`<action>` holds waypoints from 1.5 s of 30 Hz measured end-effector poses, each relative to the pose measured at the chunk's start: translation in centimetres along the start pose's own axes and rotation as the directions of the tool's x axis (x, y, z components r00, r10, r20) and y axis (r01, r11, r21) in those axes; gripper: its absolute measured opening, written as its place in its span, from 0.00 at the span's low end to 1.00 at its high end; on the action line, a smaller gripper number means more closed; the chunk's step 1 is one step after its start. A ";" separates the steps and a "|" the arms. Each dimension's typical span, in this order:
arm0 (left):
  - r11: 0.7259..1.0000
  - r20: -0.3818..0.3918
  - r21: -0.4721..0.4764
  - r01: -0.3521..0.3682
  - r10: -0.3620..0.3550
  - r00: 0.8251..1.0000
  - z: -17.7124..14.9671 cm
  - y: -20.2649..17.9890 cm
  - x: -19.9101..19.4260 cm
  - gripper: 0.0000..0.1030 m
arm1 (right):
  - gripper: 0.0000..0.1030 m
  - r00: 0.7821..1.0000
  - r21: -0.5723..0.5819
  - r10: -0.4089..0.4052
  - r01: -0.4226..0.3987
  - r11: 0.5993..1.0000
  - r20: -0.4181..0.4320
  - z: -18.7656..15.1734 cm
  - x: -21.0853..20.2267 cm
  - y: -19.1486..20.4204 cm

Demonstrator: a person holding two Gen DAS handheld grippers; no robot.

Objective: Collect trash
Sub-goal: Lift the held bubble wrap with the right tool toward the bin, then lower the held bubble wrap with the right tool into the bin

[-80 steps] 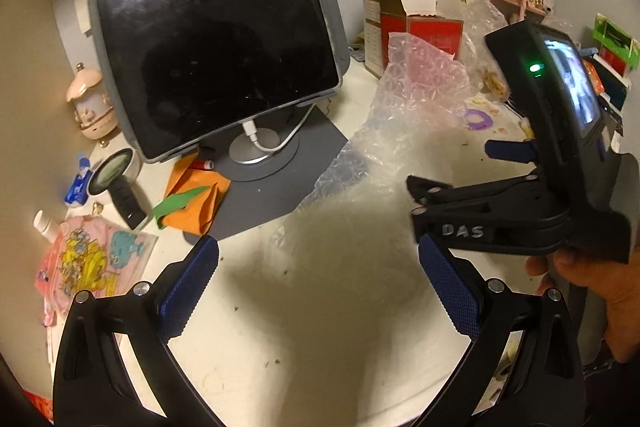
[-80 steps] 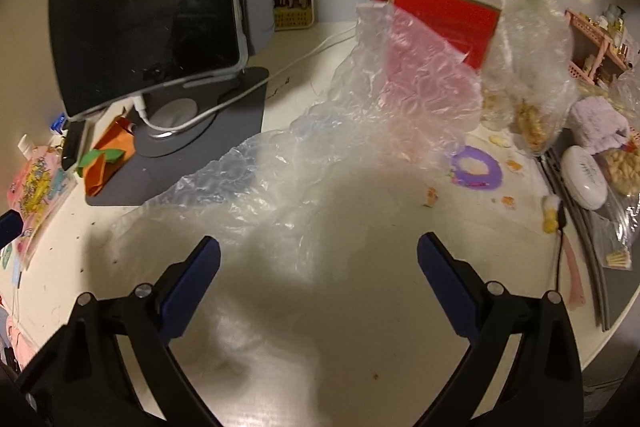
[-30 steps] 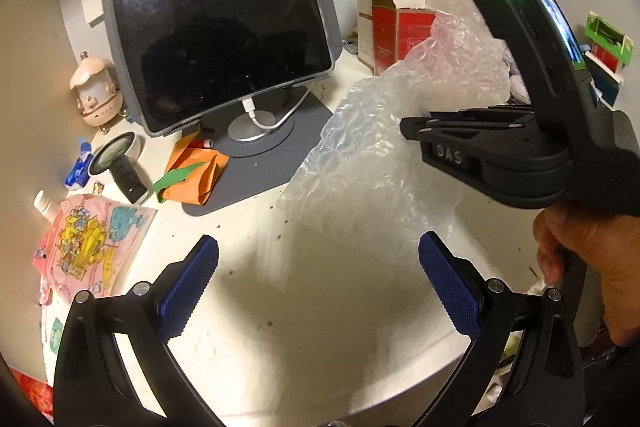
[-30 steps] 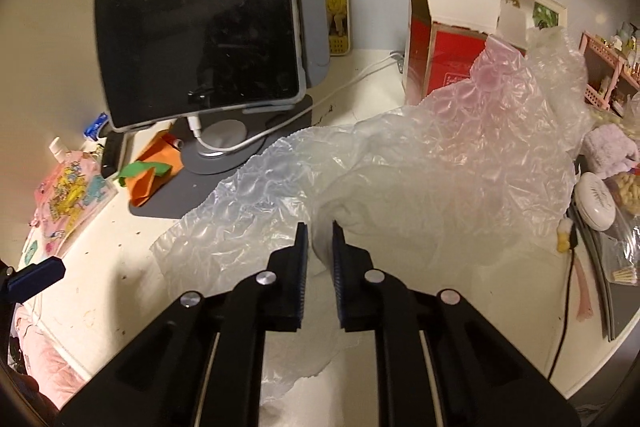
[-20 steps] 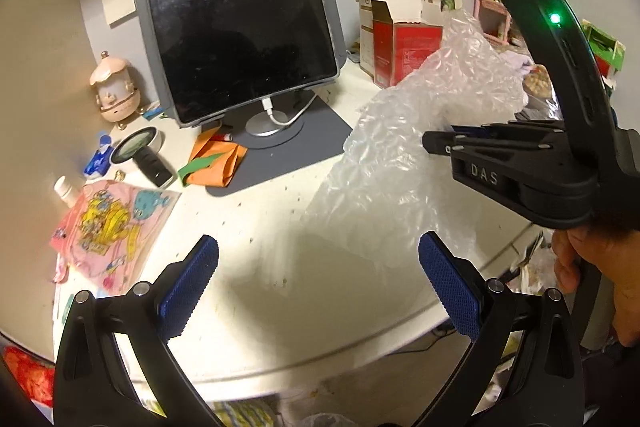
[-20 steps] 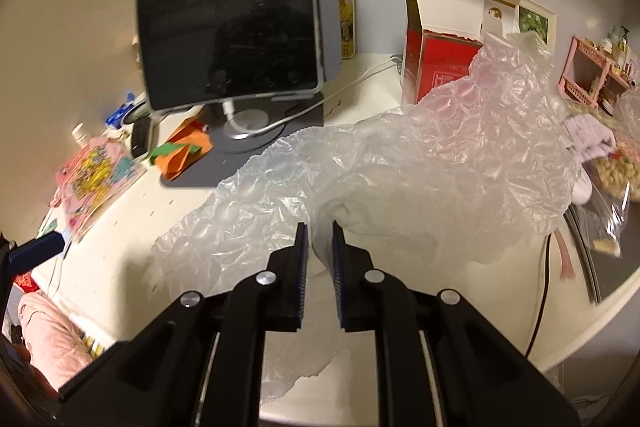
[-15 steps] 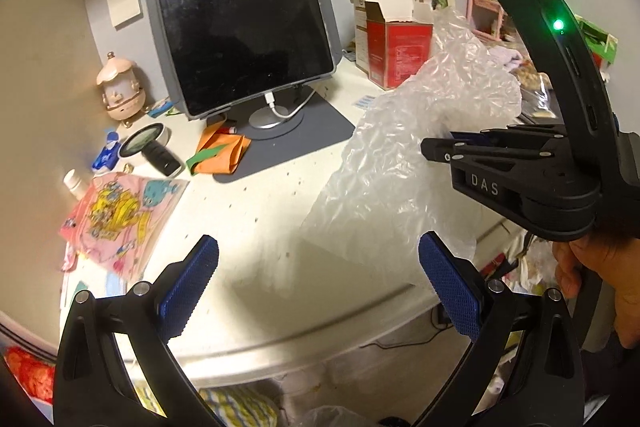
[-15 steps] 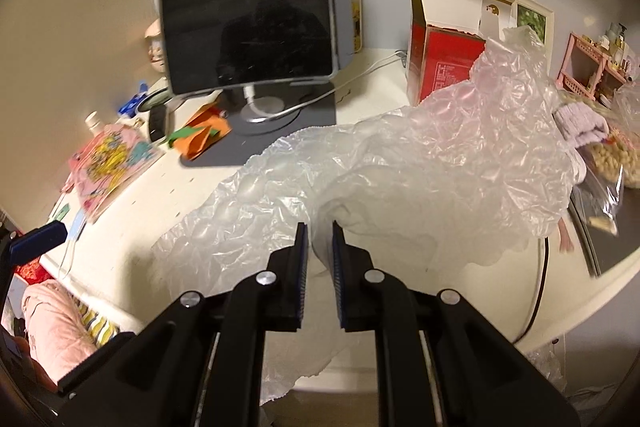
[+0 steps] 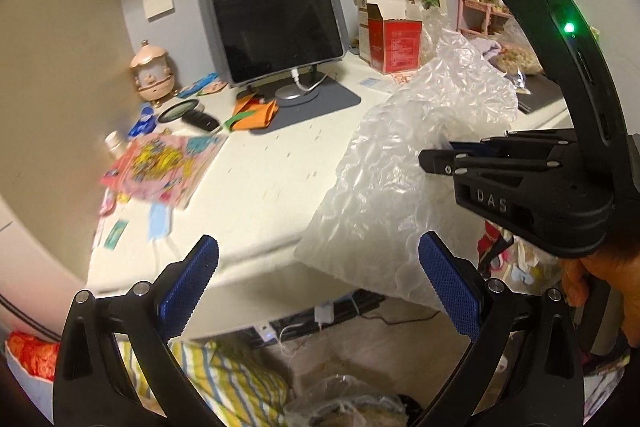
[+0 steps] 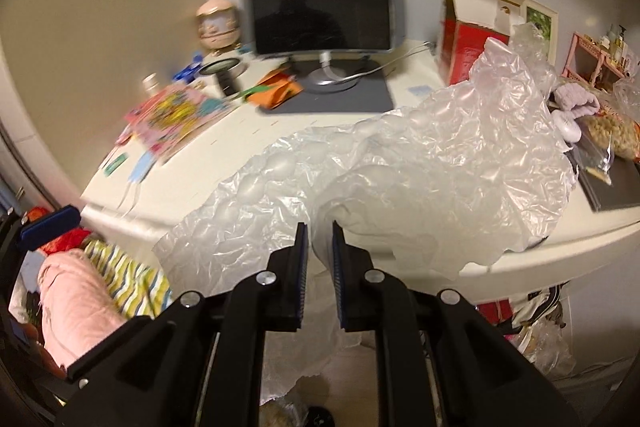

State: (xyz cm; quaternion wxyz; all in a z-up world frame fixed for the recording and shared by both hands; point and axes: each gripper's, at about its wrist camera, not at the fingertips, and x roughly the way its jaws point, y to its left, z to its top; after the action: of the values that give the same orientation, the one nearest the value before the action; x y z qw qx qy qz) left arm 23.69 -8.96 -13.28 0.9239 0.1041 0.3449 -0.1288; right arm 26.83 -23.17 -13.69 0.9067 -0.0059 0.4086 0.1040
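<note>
A large sheet of clear bubble wrap (image 10: 420, 171) hangs in the air in front of the white desk (image 10: 248, 147). My right gripper (image 10: 318, 231) is shut on its near fold and holds it up past the desk's front edge. The left wrist view shows the same bubble wrap (image 9: 404, 163) with my right gripper (image 9: 456, 151) clamped on it at the right. My left gripper (image 9: 316, 259) is open and empty, low in front of the desk edge, left of the sheet.
On the desk stand a dark tablet on a stand (image 9: 272, 7), an open red and white box (image 9: 394, 27), an orange wrapper (image 9: 254, 113), a pink printed packet (image 9: 168, 163) and a face mask (image 9: 160, 223). Below the desk lie a plastic bag (image 9: 340, 403), striped cloth (image 10: 124, 275) and cables.
Both grippers have pulled back and down from the desk. The right gripper shut on the bubble wrap, lifted it off the desk and carried it past the front edge. The floor now shows.
</note>
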 end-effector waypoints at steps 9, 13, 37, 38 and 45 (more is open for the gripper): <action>1.000 -0.015 0.001 -0.015 0.015 1.000 -7.7 2.7 -6.1 0.94 | 0.13 0.999 -0.042 0.025 -0.027 0.999 -0.047 -6.6 -2.7 7.3; 1.000 -0.020 -0.010 -0.024 0.024 1.000 -11.4 4.2 -8.9 0.94 | 0.13 0.997 -0.045 0.038 -0.041 0.998 -0.068 -10.1 -3.9 10.7; 0.994 -0.195 -0.078 -0.070 0.054 0.979 -26.6 3.7 -11.0 0.94 | 0.13 0.957 -0.030 0.069 -0.081 0.996 -0.280 -24.1 -2.5 15.0; 0.993 -0.215 -0.092 -0.078 0.056 0.975 -27.6 3.7 -10.5 0.94 | 0.13 0.953 -0.035 0.076 -0.091 0.995 -0.294 -24.7 -1.9 15.1; 0.982 -0.318 -0.156 -0.111 0.056 0.947 -32.8 3.5 -7.8 0.94 | 0.13 0.911 -0.100 0.119 -0.171 0.980 -0.395 -29.5 2.5 16.5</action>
State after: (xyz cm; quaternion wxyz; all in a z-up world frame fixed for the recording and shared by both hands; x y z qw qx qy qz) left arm -0.98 4.85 -32.05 0.8680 0.0577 0.4914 -0.0411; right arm 3.41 -9.42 -33.99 0.7955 -0.0559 0.5710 0.1948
